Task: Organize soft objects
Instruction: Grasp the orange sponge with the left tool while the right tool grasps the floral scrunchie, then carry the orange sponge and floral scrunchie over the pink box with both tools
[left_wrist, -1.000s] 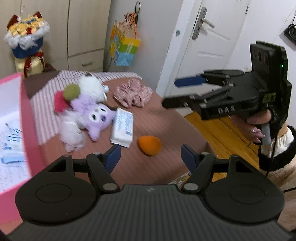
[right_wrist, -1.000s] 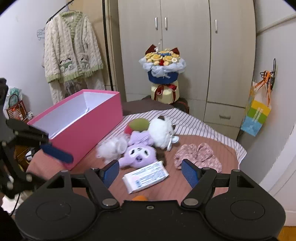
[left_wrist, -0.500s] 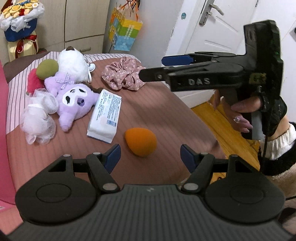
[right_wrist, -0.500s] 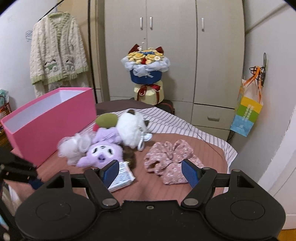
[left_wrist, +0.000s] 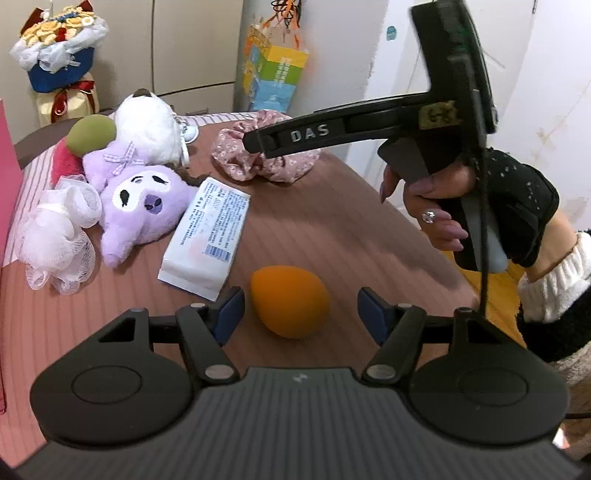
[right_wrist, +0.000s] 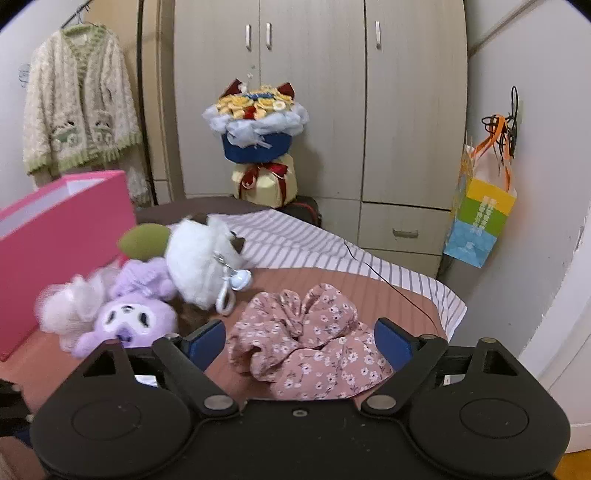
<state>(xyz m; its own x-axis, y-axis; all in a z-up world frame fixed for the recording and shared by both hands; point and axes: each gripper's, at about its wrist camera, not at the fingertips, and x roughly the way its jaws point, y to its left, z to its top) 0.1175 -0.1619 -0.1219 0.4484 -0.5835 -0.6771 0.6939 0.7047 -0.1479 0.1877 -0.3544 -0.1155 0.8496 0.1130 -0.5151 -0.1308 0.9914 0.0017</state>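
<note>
Pink box (right_wrist: 62, 236), far left of my right gripper (right_wrist: 300, 343): contents unseen. Its jaws wide, floral scrunchie (right_wrist: 306, 343) between. My left gripper (left_wrist: 300, 315): jaws wide, orange sponge (left_wrist: 290, 301) between, untouched.

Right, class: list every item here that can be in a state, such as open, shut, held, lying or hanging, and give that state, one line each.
left gripper: open, empty, astride the orange sponge.
right gripper: open, empty, over the floral scrunchie.
orange sponge: lying loose.
floral scrunchie: bunched, lying free.
purple plush: lying face up.
wipes pack: lying flat.
pink box: open-topped.
wardrobe doors: shut.
cardigan: hanging.
</note>
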